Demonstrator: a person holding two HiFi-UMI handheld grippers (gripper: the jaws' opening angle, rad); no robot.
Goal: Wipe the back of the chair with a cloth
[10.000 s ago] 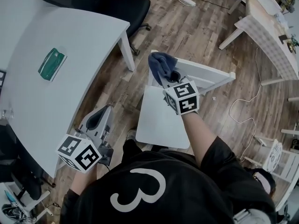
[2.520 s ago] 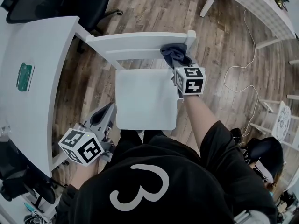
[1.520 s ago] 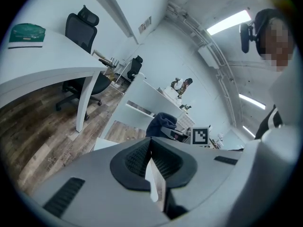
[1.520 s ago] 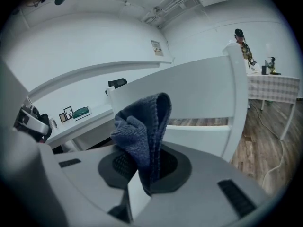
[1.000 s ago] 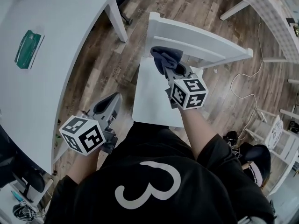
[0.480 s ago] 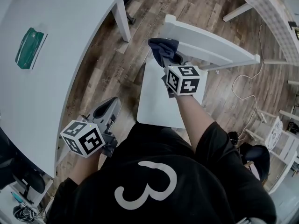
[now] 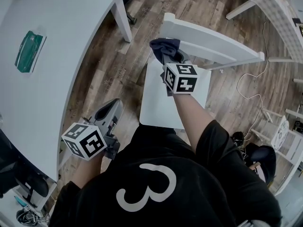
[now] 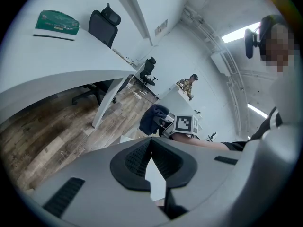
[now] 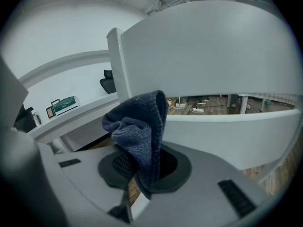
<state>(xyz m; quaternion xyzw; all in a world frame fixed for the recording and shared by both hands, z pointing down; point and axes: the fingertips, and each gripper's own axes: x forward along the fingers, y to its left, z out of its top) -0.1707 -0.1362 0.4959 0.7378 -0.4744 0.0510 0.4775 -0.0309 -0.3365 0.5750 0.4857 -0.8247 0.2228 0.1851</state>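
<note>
Currently mid-wipe, by my reading. Right gripper [image 7: 169,63] jaws clamp the crumpled dark blue knitted cloth [image 9: 139,126] at the post end of the white wooden chair back [image 7: 213,39]. Left gripper [image 7: 108,113] jaws are together and empty, well apart from that back. Next move probably needs a steady drag along the rail, keeping contact.

Head camera overhead (chair [image 7: 214,40] shared)
</note>
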